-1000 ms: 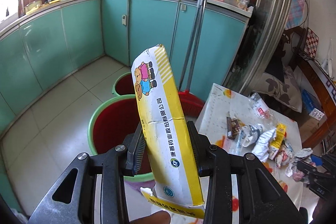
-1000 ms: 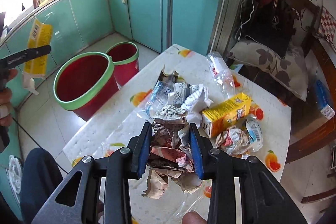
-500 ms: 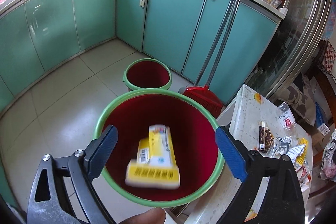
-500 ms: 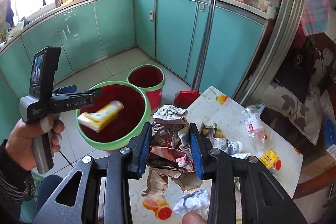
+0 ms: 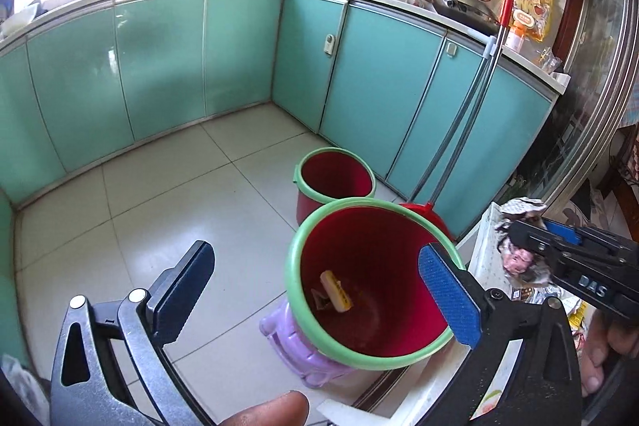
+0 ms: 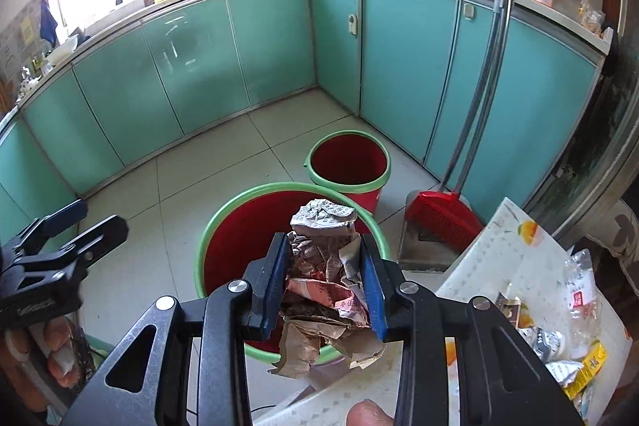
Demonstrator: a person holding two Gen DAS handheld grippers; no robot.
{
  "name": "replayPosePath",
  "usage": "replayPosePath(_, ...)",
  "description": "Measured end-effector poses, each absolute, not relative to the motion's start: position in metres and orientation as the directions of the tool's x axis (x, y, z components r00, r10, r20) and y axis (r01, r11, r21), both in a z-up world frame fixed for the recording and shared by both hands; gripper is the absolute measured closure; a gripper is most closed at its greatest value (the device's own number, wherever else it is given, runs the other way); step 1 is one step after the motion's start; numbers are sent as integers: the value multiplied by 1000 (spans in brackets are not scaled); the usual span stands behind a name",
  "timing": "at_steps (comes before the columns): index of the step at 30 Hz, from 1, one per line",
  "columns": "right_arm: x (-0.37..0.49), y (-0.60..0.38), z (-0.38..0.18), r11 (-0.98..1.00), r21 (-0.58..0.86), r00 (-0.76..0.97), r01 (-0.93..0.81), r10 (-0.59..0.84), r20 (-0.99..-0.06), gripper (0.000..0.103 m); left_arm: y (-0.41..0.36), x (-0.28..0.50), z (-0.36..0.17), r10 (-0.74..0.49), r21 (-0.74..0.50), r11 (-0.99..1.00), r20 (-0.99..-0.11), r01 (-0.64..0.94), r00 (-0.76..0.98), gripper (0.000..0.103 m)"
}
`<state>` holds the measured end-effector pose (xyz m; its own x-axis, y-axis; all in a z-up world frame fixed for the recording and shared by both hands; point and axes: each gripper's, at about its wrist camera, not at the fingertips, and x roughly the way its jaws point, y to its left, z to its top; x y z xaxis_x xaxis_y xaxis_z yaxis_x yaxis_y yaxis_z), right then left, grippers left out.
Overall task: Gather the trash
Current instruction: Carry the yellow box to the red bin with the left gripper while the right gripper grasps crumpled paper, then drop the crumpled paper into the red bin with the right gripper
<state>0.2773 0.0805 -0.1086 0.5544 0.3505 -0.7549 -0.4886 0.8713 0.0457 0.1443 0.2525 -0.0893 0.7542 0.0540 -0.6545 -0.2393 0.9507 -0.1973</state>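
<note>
The big red bin with a green rim [image 5: 371, 286] [image 6: 223, 226] stands on a purple stool [image 5: 295, 342] beside the table. A yellow box [image 5: 336, 291] lies at its bottom. My left gripper [image 5: 315, 286] hangs over the bin's near side, its jaws still opening, nothing between them; it also shows at the left of the right wrist view [image 6: 68, 226]. My right gripper [image 6: 325, 274] is shut on a crumpled wad of printed paper [image 6: 325, 250], held above the bin's near rim. That wad [image 5: 519, 246] and gripper [image 5: 531, 242] enter the left wrist view from the right.
A smaller red bin [image 5: 334, 175] [image 6: 348, 162] stands behind. A red broom and dustpan [image 6: 439, 218] lean on the teal cabinets [image 6: 399, 66]. The table [image 6: 503, 238] at right carries more wrappers [image 6: 559, 342] and a plastic bottle [image 6: 581, 282].
My left gripper opened and the yellow box dropped into the big bin. My right gripper carried the paper wad from the table to above the bin.
</note>
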Motion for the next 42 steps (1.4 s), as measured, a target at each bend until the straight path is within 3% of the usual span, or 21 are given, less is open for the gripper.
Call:
replayPosePath(4, 299, 108, -131, 865, 65, 530, -497, 362, -767, 68, 261, 136, -89, 74, -192, 947, -652, -259, 754, 1)
replayPosePath(8, 311, 123, -144, 872, 61, 530, -486, 349, -773, 35, 266, 130, -88, 80, -195, 943, -651, -268, 755, 1)
replayPosePath(9, 313, 123, -145, 874, 70, 527, -480, 351, -774, 32, 267, 129, -89, 82, -194, 943, -651, -271, 755, 1)
replayPosePath(19, 291, 94, -119, 885, 70, 570, -460, 355, -742, 30, 250, 127, -84, 68, -180, 955, -641, -235, 765, 0)
replayPosePath(22, 273, 76, -104, 893, 36, 604, -448, 332, -725, 16, 237, 126, -78, 53, -171, 963, -636, -208, 770, 0)
replayPosePath(26, 246, 35, -86, 914, 36, 638, -405, 311, -704, 16, 213, 125, -69, 24, -165, 973, -627, -164, 779, 0)
replayPosePath(31, 201, -34, -74, 945, 7, 686, -327, 242, -686, 15, 167, 120, -60, -27, -139, 987, -630, -79, 776, 0)
replayPosePath(35, 162, -93, -71, 969, -32, 711, -245, 157, -685, 8, 122, 112, -57, -93, -133, 991, -634, 10, 767, 0)
replayPosePath(42, 111, -194, -77, 993, -72, 714, -95, 18, -699, 7, 36, 104, -65, -202, -127, 979, -668, 157, 716, 0)
